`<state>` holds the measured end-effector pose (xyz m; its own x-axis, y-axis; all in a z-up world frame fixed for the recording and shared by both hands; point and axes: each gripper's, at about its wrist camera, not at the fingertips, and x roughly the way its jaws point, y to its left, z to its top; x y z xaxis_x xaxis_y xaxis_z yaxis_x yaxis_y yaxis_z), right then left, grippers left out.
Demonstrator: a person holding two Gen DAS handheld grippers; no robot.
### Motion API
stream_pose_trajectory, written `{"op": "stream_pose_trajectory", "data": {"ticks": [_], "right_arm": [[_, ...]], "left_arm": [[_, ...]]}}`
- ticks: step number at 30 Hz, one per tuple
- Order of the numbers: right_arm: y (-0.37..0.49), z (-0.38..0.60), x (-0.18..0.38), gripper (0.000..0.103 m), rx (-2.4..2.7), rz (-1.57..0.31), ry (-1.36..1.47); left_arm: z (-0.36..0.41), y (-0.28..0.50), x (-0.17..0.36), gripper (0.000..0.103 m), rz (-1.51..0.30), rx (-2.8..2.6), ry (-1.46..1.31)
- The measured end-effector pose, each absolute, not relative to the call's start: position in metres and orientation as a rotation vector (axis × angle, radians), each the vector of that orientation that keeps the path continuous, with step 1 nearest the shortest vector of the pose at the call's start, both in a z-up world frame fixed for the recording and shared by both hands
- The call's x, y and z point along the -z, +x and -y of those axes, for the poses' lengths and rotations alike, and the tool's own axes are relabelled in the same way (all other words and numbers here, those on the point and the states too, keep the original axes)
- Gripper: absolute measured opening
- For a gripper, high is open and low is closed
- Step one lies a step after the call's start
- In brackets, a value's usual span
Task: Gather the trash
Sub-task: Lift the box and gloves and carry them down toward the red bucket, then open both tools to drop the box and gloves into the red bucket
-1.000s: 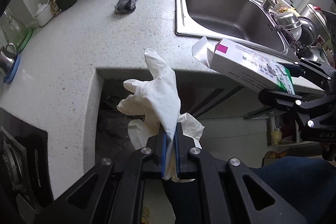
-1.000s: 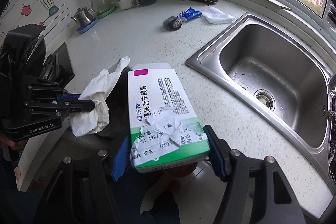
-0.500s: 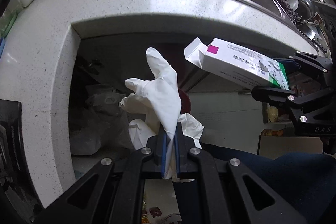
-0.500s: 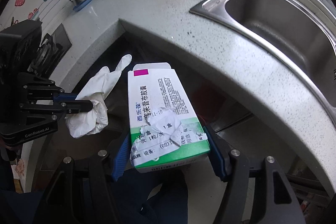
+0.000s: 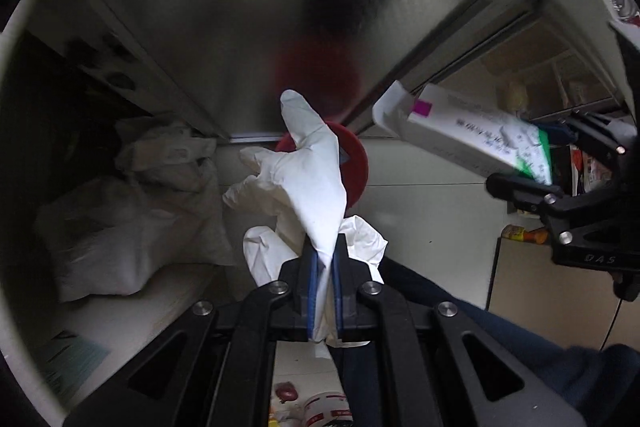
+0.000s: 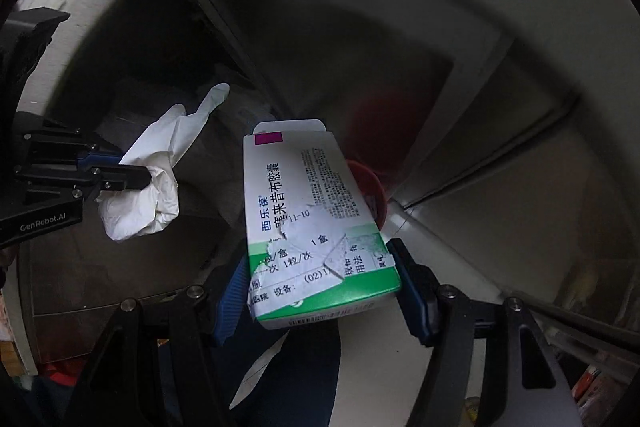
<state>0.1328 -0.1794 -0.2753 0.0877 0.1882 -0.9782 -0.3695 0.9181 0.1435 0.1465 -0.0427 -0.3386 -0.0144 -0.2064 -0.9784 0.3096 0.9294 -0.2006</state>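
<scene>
Left gripper (image 5: pixel 325 281) clenched on crumpled white rubber glove (image 5: pixel 304 179), right gripper (image 6: pixel 320 291) grasping white-green cardboard medicine box (image 6: pixel 312 215), both below the counter; risk: releasing before over red bin (image 5: pixel 356 167) drops trash on floor.

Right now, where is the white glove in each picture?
Left wrist view: the white glove sits in the middle, pinched in the left gripper.
Right wrist view: the glove is at the left.
Shared landmark: the medicine box in the right gripper, and a red round thing behind it.
</scene>
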Motion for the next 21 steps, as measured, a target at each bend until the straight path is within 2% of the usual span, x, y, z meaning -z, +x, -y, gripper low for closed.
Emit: {"op": "stream_pose_trajectory", "data": {"ticks": [14,21], "right_arm": [[0.143,0.177,0.434,0.063,-0.380,-1.574,-0.154],[0.154,0.187,0.463,0.063,-0.372,-1.601,-0.173]], "left_arm": [[0.068,0.162,0.504,0.006,-1.644,0.458,0.086],[0.075,0.169,0.545,0.006,-1.660,0.495,0.121]]}}
